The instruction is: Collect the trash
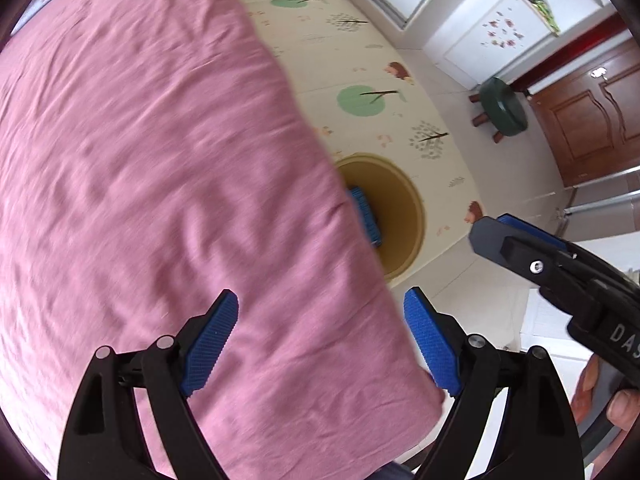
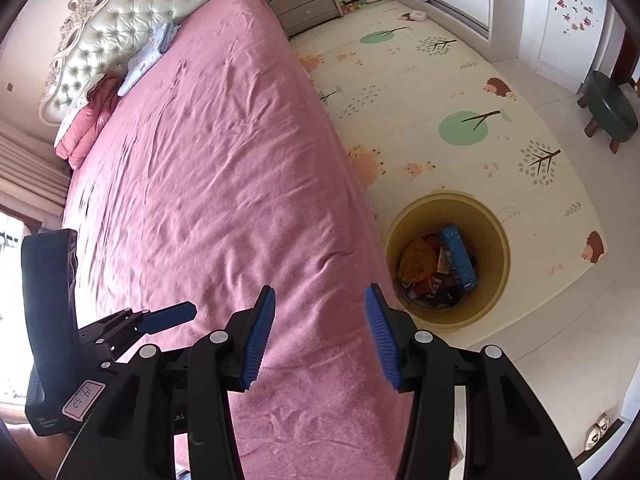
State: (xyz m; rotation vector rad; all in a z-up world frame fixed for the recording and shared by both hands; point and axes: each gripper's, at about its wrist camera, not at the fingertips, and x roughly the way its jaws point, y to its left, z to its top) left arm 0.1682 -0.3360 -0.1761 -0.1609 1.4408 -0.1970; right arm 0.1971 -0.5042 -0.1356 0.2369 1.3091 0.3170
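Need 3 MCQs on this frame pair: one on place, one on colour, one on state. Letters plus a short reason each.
1. Where does the yellow bin stand?
A. on the bed
B. on the play mat beside the bed
C. on the green stool

2. What colour is the bed sheet?
A. pink
B. white
C. grey

3. What is in the right gripper?
A. a blue box
B. an orange bag
C. nothing, its jaws stand apart

Answers:
1 B: the bin sits on the play mat, close against the bed's edge.
2 A: the sheet is pink in both views.
3 C: only the sheet shows between the blue pads; the blue box lies in the bin.
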